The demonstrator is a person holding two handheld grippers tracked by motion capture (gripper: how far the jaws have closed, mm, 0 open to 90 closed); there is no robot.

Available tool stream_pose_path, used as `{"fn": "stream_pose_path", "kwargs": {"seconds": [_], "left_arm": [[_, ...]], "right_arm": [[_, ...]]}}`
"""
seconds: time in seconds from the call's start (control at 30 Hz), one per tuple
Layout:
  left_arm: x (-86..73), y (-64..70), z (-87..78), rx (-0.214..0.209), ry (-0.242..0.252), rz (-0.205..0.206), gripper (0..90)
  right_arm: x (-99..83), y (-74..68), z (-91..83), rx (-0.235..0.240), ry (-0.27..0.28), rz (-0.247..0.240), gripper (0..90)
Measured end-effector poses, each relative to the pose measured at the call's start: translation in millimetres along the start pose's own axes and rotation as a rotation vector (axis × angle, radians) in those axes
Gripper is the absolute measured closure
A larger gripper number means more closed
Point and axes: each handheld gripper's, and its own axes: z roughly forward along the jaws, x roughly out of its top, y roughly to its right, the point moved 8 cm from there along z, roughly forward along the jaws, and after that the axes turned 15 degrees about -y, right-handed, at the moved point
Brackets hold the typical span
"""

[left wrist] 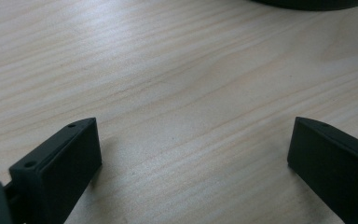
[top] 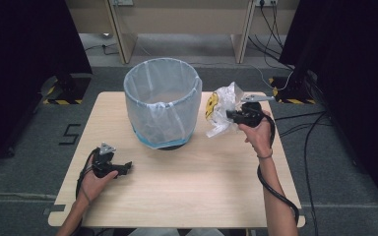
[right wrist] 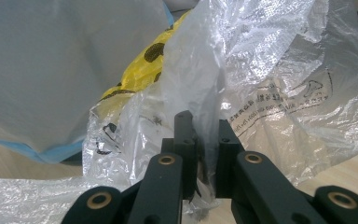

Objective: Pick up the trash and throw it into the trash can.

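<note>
Right gripper (top: 231, 116) clamped on crumpled clear plastic bag (top: 222, 110) lifted just at three o'clock of lined bin (top: 161, 101); left gripper (top: 126, 167) spread wide, resting on table (top: 187, 187) at seven o'clock.

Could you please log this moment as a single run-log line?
right gripper: jaws shut on clear plastic bag, beside lined bin | left gripper: jaws open, empty, low over table
</note>
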Motion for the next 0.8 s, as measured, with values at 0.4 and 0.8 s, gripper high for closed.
{"fn": "stream_pose_path", "kwargs": {"seconds": [0.4,0.8], "left_arm": [[0.2,0.2,0.1,-0.001,0.002,-0.002,1.8],[0.2,0.3,0.0,-0.001,0.002,-0.002,1.7]], "right_arm": [[25.7,-7.1,-36.2,-0.01,0.043,-0.038,84.6],[47.8,-13.5,-66.0,-0.02,0.078,-0.068,84.5]]}}
